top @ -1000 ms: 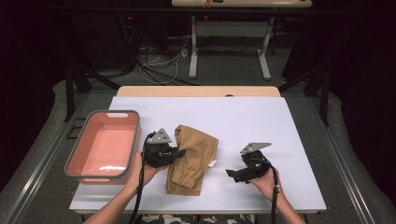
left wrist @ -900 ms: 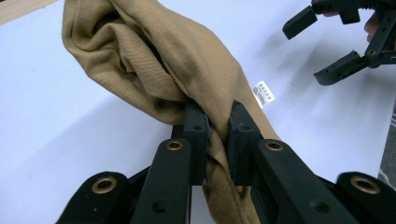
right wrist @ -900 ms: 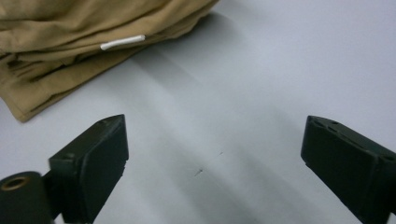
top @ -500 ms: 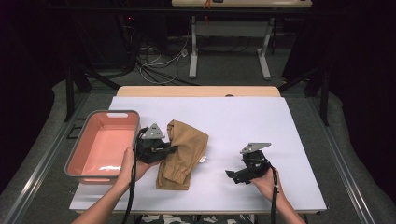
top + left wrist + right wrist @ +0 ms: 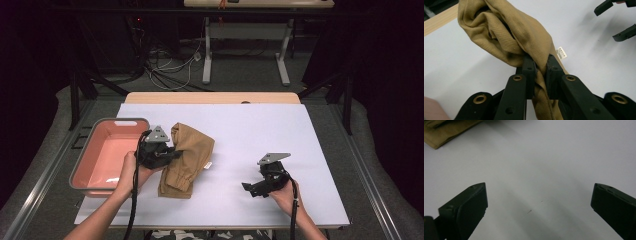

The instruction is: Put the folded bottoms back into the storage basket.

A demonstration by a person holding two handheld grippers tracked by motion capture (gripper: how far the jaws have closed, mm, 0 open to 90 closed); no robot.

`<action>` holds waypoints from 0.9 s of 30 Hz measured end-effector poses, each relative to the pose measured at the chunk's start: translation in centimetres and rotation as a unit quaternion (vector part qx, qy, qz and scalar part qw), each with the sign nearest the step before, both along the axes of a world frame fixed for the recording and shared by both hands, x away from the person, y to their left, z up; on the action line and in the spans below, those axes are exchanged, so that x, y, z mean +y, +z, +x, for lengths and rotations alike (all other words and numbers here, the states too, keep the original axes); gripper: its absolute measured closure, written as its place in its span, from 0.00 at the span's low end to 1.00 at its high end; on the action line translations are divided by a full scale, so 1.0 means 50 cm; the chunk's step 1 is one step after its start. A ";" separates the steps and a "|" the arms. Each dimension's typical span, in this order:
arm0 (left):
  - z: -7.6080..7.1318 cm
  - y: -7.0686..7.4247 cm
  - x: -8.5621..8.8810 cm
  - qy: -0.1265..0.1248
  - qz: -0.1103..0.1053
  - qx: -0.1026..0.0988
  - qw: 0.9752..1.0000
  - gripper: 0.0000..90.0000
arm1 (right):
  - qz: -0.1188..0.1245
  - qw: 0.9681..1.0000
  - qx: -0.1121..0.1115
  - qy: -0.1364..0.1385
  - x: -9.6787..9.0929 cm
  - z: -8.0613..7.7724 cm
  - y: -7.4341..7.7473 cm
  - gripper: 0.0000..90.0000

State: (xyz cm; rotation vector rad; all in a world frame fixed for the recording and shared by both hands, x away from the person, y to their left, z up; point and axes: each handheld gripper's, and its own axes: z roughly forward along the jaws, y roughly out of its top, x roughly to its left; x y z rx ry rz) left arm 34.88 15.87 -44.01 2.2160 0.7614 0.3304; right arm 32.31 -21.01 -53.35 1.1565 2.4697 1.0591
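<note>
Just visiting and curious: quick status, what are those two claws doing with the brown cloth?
Left gripper jaws shut on the brown cloth. Right gripper jaws just opened wide, empty, on the white table. Pink bin beside the cloth; nothing between.

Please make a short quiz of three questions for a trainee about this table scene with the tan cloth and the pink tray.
1. True or false: the left gripper is shut on the tan cloth.
2. What is between the jaws of the right gripper?
3. On which side of the cloth is the pink tray in the high view: A left, B right?

Key: 1 true. 2 nothing, they stand open over the white table. 3 A.
</note>
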 end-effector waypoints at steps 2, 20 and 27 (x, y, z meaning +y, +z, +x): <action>0.002 0.004 0.005 0.002 0.002 -0.002 1.000 0.90 | -0.001 1.000 -0.001 -0.001 0.000 0.000 0.000 0.00; 0.020 0.041 0.048 0.019 0.022 0.007 1.000 0.90 | -0.004 1.000 0.000 0.001 0.000 0.000 -0.001 0.00; 0.025 0.054 0.056 0.020 0.026 0.004 0.999 0.90 | -0.006 1.000 -0.004 0.002 0.001 0.001 -0.002 0.00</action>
